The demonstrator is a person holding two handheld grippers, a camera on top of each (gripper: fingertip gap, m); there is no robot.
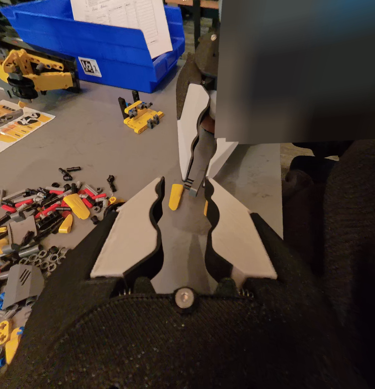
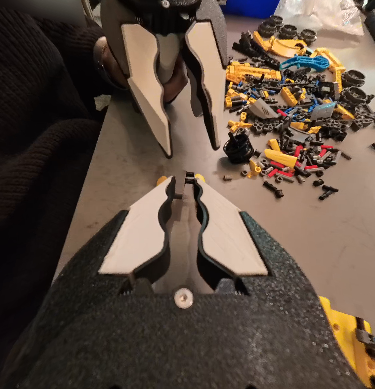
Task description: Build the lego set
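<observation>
While my right gripper (image 2: 184, 181) pinches a grey beam (image 2: 180, 188), jaws nearly closed, my left gripper (image 1: 184, 183) gapes empty; a yellow piece (image 1: 175, 196) lies at twelve o'clock. Thin grip, perhaps: it may twist loose.

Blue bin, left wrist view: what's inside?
A white printed sheet stands in the blue bin, leaning over its front wall. The bin's walls cover the floor, so anything lying lower in it cannot be seen.
</observation>
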